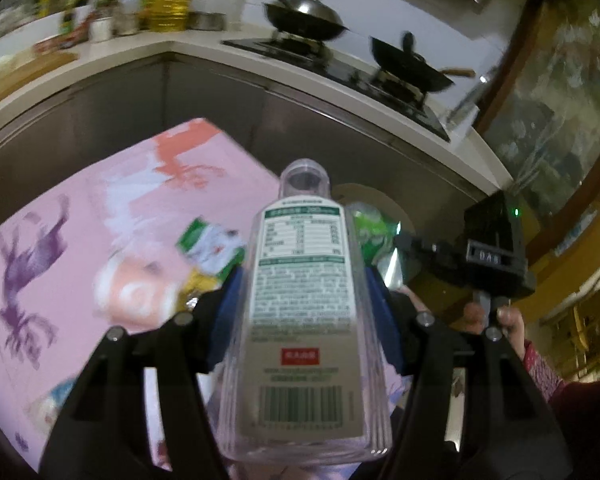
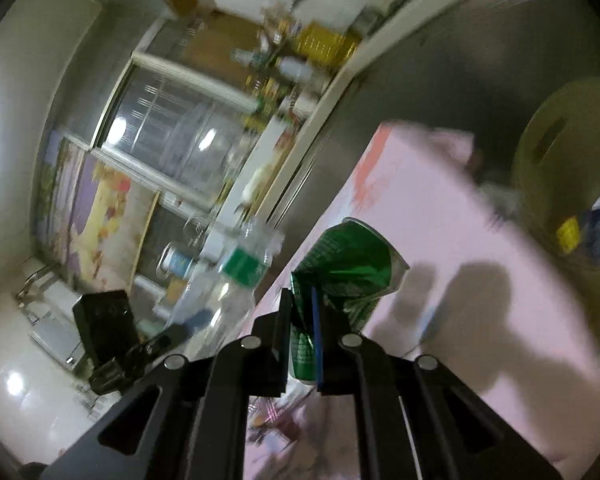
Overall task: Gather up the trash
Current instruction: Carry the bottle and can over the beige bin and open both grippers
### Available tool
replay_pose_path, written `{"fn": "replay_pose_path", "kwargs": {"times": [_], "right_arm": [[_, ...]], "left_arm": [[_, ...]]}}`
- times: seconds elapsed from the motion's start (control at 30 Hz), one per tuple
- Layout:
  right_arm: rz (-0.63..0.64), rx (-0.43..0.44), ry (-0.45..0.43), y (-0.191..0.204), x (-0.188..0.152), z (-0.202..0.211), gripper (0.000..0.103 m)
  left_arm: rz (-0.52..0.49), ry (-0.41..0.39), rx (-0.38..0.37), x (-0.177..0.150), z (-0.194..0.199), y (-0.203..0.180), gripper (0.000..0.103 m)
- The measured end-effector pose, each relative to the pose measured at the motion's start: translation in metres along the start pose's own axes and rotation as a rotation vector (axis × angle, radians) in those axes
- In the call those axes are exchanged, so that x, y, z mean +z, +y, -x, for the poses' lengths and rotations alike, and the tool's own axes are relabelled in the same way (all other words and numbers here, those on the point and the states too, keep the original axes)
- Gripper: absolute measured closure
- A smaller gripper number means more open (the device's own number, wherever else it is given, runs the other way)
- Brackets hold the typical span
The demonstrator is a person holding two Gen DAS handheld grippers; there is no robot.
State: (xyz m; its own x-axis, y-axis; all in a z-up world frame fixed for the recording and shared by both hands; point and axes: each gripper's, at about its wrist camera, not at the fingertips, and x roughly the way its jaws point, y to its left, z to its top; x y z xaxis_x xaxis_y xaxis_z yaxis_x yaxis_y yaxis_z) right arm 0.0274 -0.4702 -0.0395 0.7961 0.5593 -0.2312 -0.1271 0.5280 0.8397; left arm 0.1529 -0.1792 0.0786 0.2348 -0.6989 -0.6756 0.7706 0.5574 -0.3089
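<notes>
While tongs grip: one bottle (image 1: 304, 312), one can (image 2: 342, 276).

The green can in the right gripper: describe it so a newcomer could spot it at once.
Start at the pink cloth below the steel cabinet fronts. In front of it the right gripper is shut on the crushed green can. Unlike the clear bottle beside it, it is shiny, dented metal with its open rim uppermost.
</notes>
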Motion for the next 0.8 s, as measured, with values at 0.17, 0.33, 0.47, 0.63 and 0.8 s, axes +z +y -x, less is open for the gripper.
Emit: {"fn": "replay_pose_path", "kwargs": {"times": [0.17, 0.33, 0.47, 0.63, 0.8], "right_arm": [[0.007, -0.136, -0.166, -0.044, 0.046, 0.051, 0.096], [-0.054, -0.251, -0.243, -0.106, 0.073, 0.076, 0.096], [-0.092, -0.322, -0.239, -0.147, 0.080, 0.072, 0.096], [-0.143, -0.356, -0.205, -0.178, 0.080, 0.057, 0.093], [-0.125, -0.365, -0.247, -0.178, 0.075, 0.065, 0.052]], "left_arm": [[-0.094, 0.092, -0.058, 0.040, -0.068, -0.040, 0.045], [-0.166, 0.240, -0.076, 0.074, -0.162, -0.078, 0.045], [-0.191, 0.340, -0.041, 0.087, -0.229, -0.095, 0.043], [-0.107, 0.445, -0.036, 0.092, -0.300, -0.105, 0.042], [-0.066, 0.425, -0.056, 0.098, -0.312, -0.117, 0.042]]}}
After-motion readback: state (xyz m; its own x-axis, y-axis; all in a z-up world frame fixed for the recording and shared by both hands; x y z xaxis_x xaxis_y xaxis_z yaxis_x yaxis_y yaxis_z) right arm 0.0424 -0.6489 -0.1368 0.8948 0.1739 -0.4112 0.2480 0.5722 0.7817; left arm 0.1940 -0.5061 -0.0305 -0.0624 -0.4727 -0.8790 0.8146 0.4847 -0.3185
